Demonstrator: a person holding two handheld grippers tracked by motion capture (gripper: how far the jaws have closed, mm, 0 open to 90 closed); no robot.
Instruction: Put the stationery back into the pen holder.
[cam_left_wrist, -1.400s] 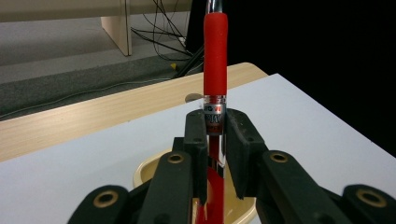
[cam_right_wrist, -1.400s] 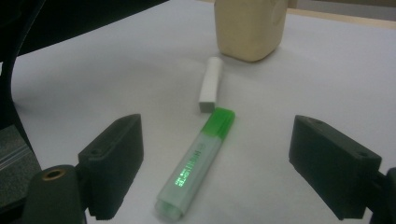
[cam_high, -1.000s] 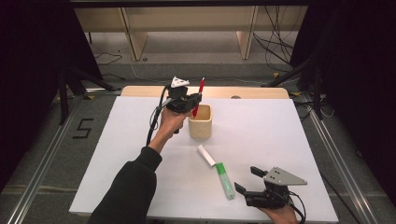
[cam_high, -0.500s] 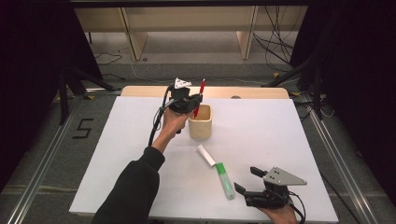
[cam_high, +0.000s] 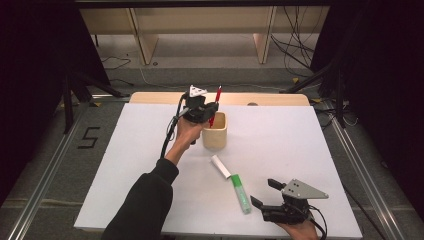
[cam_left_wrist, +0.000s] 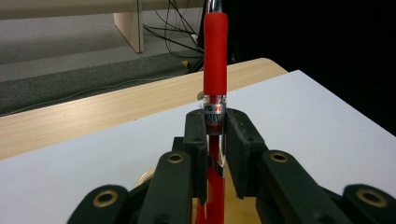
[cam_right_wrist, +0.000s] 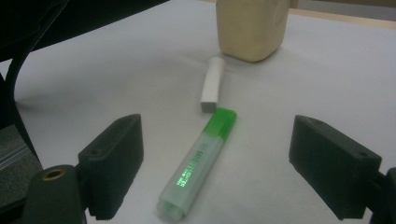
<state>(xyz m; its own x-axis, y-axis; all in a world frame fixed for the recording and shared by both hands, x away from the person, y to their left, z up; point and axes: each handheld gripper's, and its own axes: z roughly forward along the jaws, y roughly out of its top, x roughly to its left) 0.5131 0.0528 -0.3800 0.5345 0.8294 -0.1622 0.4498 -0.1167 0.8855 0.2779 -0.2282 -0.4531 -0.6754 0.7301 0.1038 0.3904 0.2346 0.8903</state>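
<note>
Out on the left, the left gripper (cam_high: 209, 111) had its jaws clamped on the red pen (cam_high: 216, 101), held upright with its lower end over the beige cup (cam_high: 215, 135). Just right of it, the white eraser (cam_high: 220, 166) and green highlighter (cam_high: 240, 193) lay end to end. Far right, the right gripper (cam_high: 264, 194) rested with jaws wide apart, gripping nothing.

Glossy red plastic pen (cam_left_wrist: 215, 70), matt pale wooden cup (cam_high: 215, 131), translucent plastic highlighter (cam_right_wrist: 198, 158), matt white table (cam_high: 280, 140)
</note>
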